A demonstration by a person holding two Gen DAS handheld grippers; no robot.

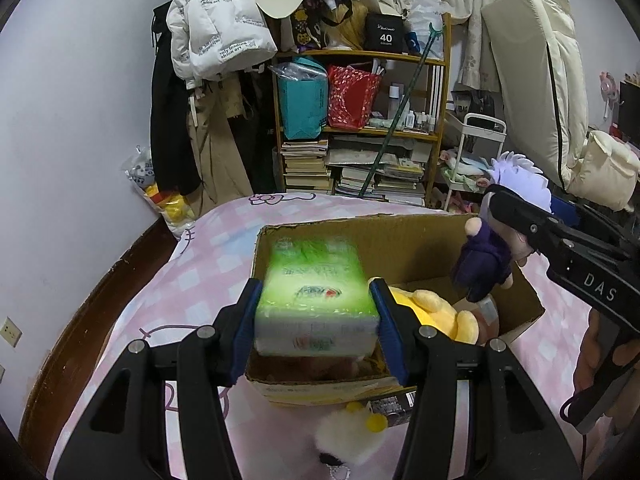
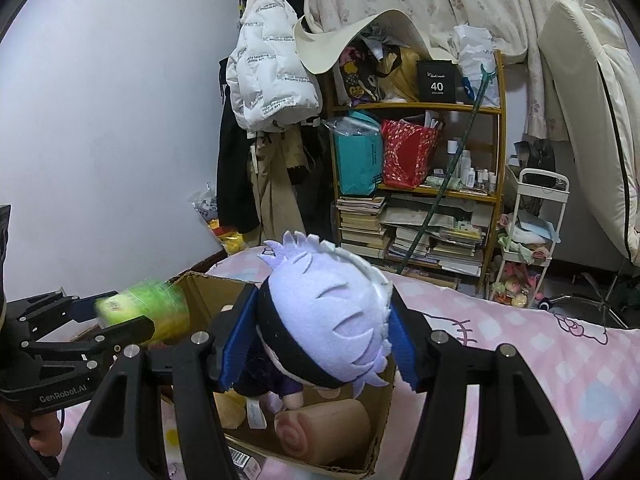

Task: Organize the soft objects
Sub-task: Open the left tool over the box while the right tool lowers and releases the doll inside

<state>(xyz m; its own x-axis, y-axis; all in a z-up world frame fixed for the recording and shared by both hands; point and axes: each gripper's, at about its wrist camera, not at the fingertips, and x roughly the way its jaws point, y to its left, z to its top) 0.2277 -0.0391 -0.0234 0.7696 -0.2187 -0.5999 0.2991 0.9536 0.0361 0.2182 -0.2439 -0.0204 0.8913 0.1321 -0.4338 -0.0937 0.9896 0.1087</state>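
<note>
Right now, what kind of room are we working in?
Most likely a lived-in bedroom. The cardboard box sits on a bed with a pink cartoon sheet, coats hang against the wall, and a crowded wooden shelf holds books and bags.

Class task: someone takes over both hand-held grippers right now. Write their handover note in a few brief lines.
Left hand-held gripper: clamped on the green tissue pack, held over the cardboard box.
Right hand-held gripper: around the head of the lavender-haired doll, also over the box; the pads look close to its sides.
Done: the yellow plush and pink roll lie in the box.
Left: lower and release both items; a white fluffy toy lies on the bed in front of the box.
</note>
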